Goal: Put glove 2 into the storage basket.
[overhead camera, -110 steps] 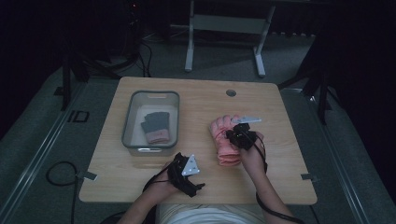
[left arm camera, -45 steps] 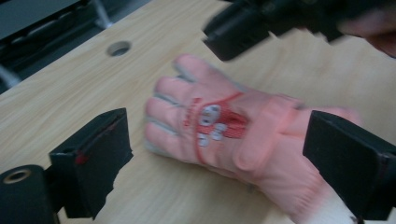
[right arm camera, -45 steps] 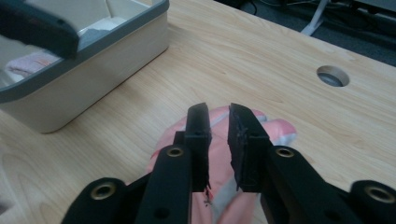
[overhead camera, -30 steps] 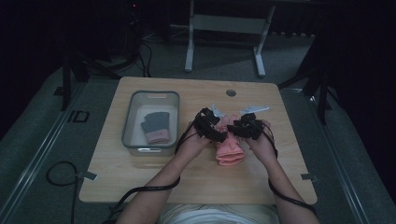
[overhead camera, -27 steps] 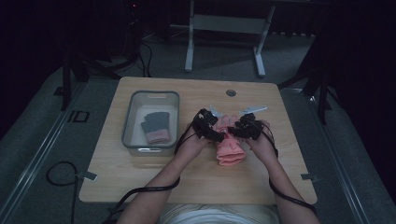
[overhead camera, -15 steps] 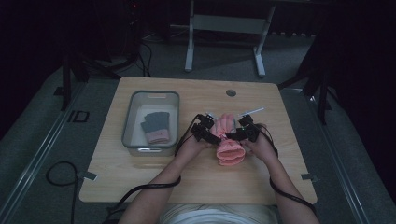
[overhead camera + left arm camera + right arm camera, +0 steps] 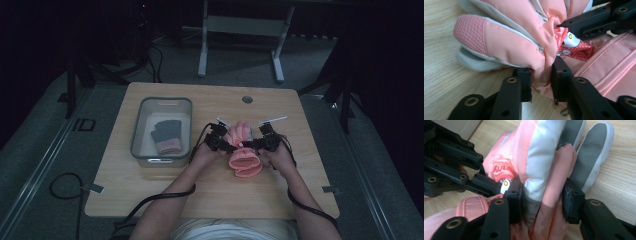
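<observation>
Roughly at the middle of the wooden counter (image 7: 150,195) lies a pink glove (image 7: 244,150), its fingers pointing away from the person and its open cuff toward them, and both tools are working on it from either side. The left hand-held gripper (image 7: 231,147) has just been closing, and in the left gripper view its jaws are pinching a bunched fold of the pink fabric (image 7: 544,67) near the wrist of the glove, beside a small red dotted label with a cartoon figure (image 7: 571,46); a pink thumb with a textured pad (image 7: 470,33) sticks out to the left above the wood. The right hand-held gripper (image 7: 250,146) has also just been closing, and in the right gripper view its jaws press on a thicker bundle of pink and pale grey fabric (image 7: 541,185), with grey textured fingertips (image 7: 596,150) lying on the counter just beyond. The jaws of the other tool show in each gripper view, close by on the same glove. To the left of the hands, well apart from the glove, stands a grey bin (image 7: 142,122) holding a dark grey glove with a pink cuff (image 7: 166,136). A round hole (image 7: 247,99) sits in the counter near its far edge
</observation>
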`<action>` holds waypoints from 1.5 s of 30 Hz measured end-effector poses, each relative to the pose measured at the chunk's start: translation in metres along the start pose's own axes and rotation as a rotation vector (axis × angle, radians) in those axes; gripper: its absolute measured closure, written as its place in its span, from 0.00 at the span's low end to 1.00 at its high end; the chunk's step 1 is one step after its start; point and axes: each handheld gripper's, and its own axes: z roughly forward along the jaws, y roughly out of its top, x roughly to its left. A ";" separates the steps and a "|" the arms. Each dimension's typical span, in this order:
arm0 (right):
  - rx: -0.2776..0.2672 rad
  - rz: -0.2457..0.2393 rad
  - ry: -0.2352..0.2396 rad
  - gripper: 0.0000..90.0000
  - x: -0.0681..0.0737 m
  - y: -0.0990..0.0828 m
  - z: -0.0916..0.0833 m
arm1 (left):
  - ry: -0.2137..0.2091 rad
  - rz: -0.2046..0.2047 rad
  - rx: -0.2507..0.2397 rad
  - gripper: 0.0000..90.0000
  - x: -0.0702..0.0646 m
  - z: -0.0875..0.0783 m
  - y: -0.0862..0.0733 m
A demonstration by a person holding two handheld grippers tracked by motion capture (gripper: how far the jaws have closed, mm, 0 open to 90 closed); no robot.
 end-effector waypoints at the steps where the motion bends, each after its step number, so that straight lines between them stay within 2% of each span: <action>1: -0.004 -0.005 -0.001 0.68 0.001 0.001 -0.002 | 0.009 0.017 0.003 0.83 -0.003 -0.002 0.002; 5: -0.027 -0.011 -0.011 0.70 0.004 0.003 -0.013 | 0.023 0.046 -0.002 0.85 -0.013 -0.009 0.011; 7: -0.052 -0.008 -0.001 0.70 0.004 0.004 -0.020 | 0.025 0.053 -0.016 0.86 -0.019 -0.014 0.015; 9: -0.093 -0.004 0.037 0.70 0.005 0.007 -0.034 | 0.038 0.085 -0.025 0.86 -0.027 -0.024 0.019; 11: -0.101 -0.006 0.041 0.70 0.006 0.008 -0.037 | 0.050 0.094 -0.026 0.86 -0.033 -0.030 0.022; 15: -0.132 -0.036 0.037 0.70 0.020 0.018 -0.048 | 0.060 0.100 -0.032 0.86 -0.037 -0.047 0.028; 23: -0.149 -0.063 0.053 0.70 0.039 0.033 -0.051 | 0.107 0.121 -0.025 0.86 -0.040 -0.077 0.032; 33: -0.165 -0.101 0.090 0.69 0.062 0.051 -0.051 | 0.142 0.131 -0.026 0.86 -0.040 -0.111 0.032; 35: -0.173 -0.108 0.095 0.69 0.067 0.055 -0.052 | 0.149 0.142 -0.034 0.86 -0.040 -0.119 0.033; 38: -0.181 -0.122 0.100 0.69 0.073 0.061 -0.054 | 0.147 0.139 -0.052 0.86 -0.039 -0.129 0.032; 45: -0.185 -0.153 0.123 0.69 0.091 0.075 -0.052 | 0.174 0.141 -0.063 0.86 -0.038 -0.152 0.028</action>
